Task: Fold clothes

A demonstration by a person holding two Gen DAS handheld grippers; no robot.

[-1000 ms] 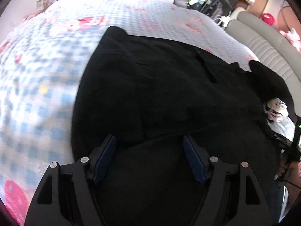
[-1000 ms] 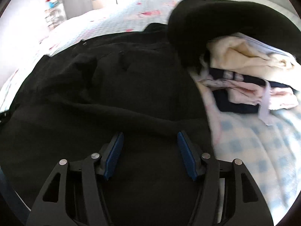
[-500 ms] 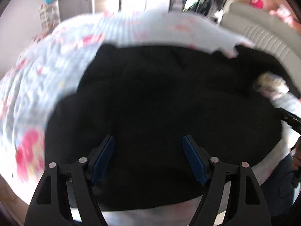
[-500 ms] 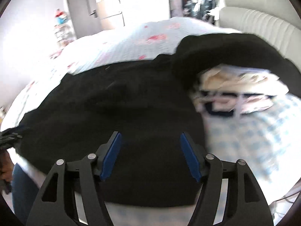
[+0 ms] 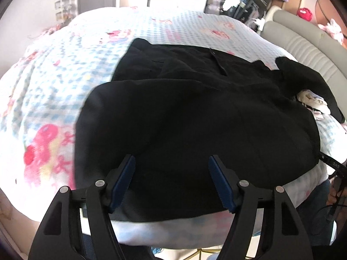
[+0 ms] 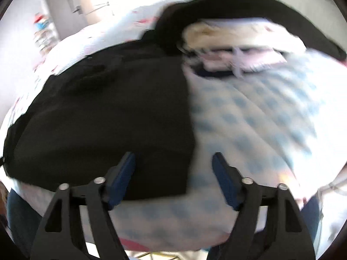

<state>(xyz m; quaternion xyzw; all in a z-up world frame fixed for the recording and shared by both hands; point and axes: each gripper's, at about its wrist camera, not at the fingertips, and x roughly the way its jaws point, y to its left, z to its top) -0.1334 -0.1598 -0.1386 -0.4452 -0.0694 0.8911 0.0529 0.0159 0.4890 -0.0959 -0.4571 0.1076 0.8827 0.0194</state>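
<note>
A large black garment (image 5: pixel 195 112) lies spread and folded over on the checked bed sheet (image 5: pixel 54 82), reaching the bed's near edge. My left gripper (image 5: pixel 171 159) hovers open over its near part, jaws closing slightly with nothing pressed between the pads. In the right wrist view the same garment (image 6: pixel 108 112) fills the left half. My right gripper (image 6: pixel 173 155) is open and still opening; it straddles the garment's right edge, left pad over black cloth and right pad over bare sheet (image 6: pixel 249 119).
A pile of pale and pink clothes (image 6: pixel 238 43) lies at the back right, with another black garment (image 6: pixel 227 6) draped over it. A grey padded headboard (image 5: pixel 303 49) runs along the right. Shelves and a door stand beyond the bed. The bed's front edge is just below both grippers.
Both grippers have drawn back from over the garment toward the bed's near edge. The right jaws have widened and its view has shifted right, onto the sheet.
</note>
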